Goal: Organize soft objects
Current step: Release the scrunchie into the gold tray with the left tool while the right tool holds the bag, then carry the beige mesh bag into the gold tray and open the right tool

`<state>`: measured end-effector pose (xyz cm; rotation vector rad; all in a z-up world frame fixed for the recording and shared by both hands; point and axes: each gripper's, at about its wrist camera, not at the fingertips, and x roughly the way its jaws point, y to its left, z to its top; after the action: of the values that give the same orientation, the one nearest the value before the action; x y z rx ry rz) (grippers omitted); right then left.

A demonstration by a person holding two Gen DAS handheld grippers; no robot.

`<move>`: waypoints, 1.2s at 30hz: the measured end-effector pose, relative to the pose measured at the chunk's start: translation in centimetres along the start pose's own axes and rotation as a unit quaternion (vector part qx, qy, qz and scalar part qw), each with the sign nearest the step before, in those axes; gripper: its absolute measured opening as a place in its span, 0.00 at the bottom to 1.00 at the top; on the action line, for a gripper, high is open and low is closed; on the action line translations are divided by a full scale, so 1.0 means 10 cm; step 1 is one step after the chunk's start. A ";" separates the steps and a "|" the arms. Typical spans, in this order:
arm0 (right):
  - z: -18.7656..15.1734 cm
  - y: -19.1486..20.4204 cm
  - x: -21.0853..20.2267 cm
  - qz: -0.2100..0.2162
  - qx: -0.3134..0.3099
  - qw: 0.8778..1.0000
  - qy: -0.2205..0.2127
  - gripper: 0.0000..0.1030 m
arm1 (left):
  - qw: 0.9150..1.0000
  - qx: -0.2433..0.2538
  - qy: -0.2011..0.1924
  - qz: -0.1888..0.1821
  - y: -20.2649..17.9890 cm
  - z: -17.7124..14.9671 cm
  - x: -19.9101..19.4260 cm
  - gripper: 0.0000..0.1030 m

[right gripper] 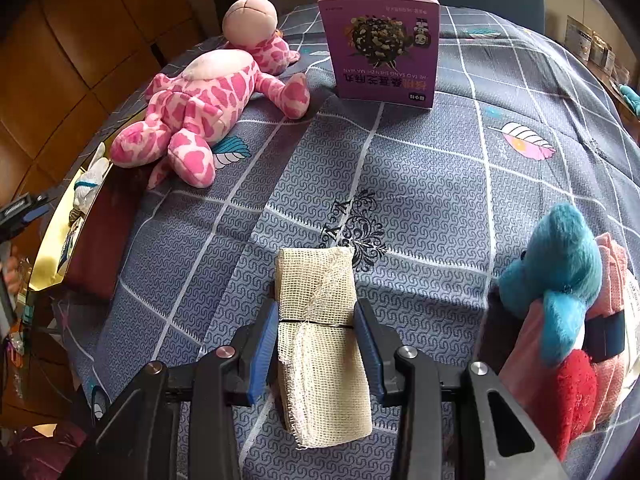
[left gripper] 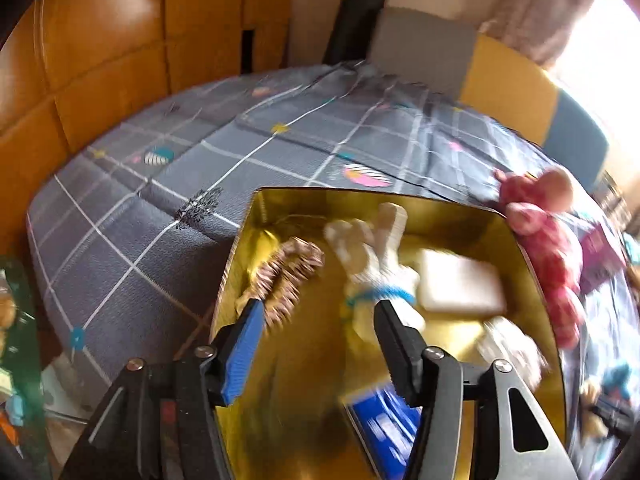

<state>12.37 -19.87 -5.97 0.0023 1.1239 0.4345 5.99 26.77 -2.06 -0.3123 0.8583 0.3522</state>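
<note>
My left gripper (left gripper: 316, 316) is open and empty, hovering over a gold-lined box (left gripper: 524, 248) on the bed. Inside lie a white plush with a blue band (left gripper: 376, 272), a brown striped soft piece (left gripper: 284, 276), a white pad (left gripper: 460, 284) and a blue packet (left gripper: 384, 424). My right gripper (right gripper: 316, 328) is shut on a folded cream gauze cloth (right gripper: 320, 344) resting on the bedspread. A pink spotted plush (right gripper: 200, 108) lies beside the box (right gripper: 48, 240); it also shows in the left wrist view (left gripper: 548, 232).
A purple carton (right gripper: 380, 48) stands at the back of the grey checked bedspread (right gripper: 440, 192). A teal plush (right gripper: 560, 276) on pink and red cloths (right gripper: 576, 396) lies at the right. A brown padded headboard (left gripper: 80, 60) is on the left.
</note>
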 end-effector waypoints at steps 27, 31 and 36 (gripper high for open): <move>-0.08 0.23 0.02 -0.059 -0.032 0.998 -0.006 0.38 | 0.991 0.108 -0.072 -0.044 -0.81 -0.80 -1.10 0.77; -0.07 0.26 -0.02 -0.075 -0.007 0.997 -0.014 0.27 | 0.991 0.107 -0.068 -0.041 -0.78 -0.81 -1.09 0.77; 0.00 0.40 -0.16 -0.079 0.000 0.996 -0.036 0.12 | 0.992 0.096 -0.064 -0.044 -0.71 -0.81 -1.05 0.77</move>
<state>10.49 -16.76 -3.75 -0.0706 1.0435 0.2916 -2.84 15.26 1.97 -0.1466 0.7440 0.2021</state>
